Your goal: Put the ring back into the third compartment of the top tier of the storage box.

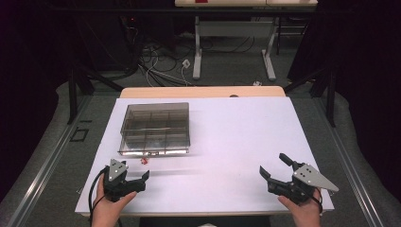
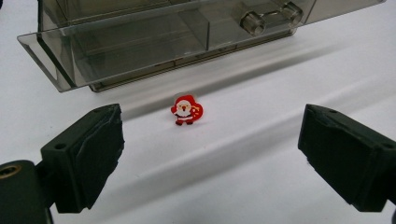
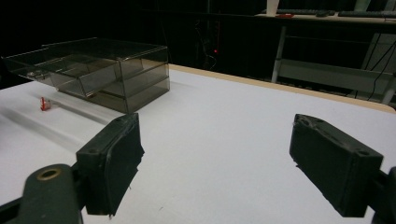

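Here, at the near left edge of the white table (image 1: 227, 142), a hand (image 1: 106, 210) is holding the left gripper (image 1: 135, 182), its cable looping off the table edge; the forearm is being cut off by the bottom of the high view. The jaws are standing wide apart with nothing between them, and in the left gripper view the left gripper (image 2: 210, 144) is pointing at a tiny red-and-white Santa figure (image 2: 187, 110) — it is lying on the bare table just in front of the box, apart from both pads. From above, the Santa figure (image 1: 144, 161) is showing as no more than a reddish speck, too small to read.

Just beyond it, a smoky clear plastic organiser box (image 1: 156, 127) is sitting on the left half of the table, its lid closed and its inner dividers showing through. What the compartments are holding is hard to make out. In the left gripper view the organiser box (image 2: 140, 42) is being cropped at the top, with two round latch knobs on its front.

At the near right corner, the other hand (image 1: 305, 210) is gripping the right gripper (image 1: 274, 165), jaws likewise spread and empty. In the right gripper view the right gripper (image 3: 215, 154) is looking across bare table — the organiser box (image 3: 107, 70) and the Santa figure (image 3: 44, 103) are lying far off, and the room behind is too dark to read.
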`<state>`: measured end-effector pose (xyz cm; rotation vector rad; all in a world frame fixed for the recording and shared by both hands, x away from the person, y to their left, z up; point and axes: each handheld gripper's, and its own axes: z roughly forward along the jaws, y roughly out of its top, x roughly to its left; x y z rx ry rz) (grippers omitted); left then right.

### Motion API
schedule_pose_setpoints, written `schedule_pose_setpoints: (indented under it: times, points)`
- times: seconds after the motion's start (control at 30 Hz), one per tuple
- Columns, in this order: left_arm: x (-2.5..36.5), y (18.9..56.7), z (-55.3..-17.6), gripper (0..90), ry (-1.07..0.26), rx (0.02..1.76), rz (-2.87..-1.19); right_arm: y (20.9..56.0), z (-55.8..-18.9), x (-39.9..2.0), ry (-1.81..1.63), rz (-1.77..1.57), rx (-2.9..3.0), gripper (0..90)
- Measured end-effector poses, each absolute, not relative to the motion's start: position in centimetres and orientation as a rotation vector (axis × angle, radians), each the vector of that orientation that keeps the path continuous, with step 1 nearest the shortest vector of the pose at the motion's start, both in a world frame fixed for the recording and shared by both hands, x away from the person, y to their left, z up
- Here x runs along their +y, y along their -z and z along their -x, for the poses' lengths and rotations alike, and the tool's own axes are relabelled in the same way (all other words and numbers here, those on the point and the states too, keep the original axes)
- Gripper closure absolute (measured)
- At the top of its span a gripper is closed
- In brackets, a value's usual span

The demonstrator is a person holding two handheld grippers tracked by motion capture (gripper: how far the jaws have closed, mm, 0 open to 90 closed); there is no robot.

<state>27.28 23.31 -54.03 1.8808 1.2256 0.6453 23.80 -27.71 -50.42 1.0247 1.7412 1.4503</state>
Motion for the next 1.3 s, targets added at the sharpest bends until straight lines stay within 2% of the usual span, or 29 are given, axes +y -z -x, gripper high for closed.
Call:
schedule_pose_setpoints:
  times: [0.53,0.67,0.73,0.9,1.3]
  points:
    - [23.1,55.0,-28.7,8.7,-0.62,1.258,-1.901,50.5,-23.8,-27.6,-1.459,-1.035,1.742,16.2]
    - [23.0,55.2,-29.1,11.2,-0.629,1.263,-1.909,50.5,-23.8,-27.6,-1.458,-1.034,1.742,16.2]
    - [23.0,55.4,-29.6,15.6,-0.623,1.275,-1.92,50.5,-23.8,-27.7,-1.464,-1.031,1.747,16.2]
    - [22.9,55.6,-30.2,16.3,-0.618,1.284,-1.923,50.6,-23.8,-27.7,-1.461,-1.036,1.747,16.1]
    - [22.6,56.0,-31.3,25.0,-0.622,1.287,-1.917,50.6,-23.9,-27.7,-1.463,-1.036,1.755,16.1]
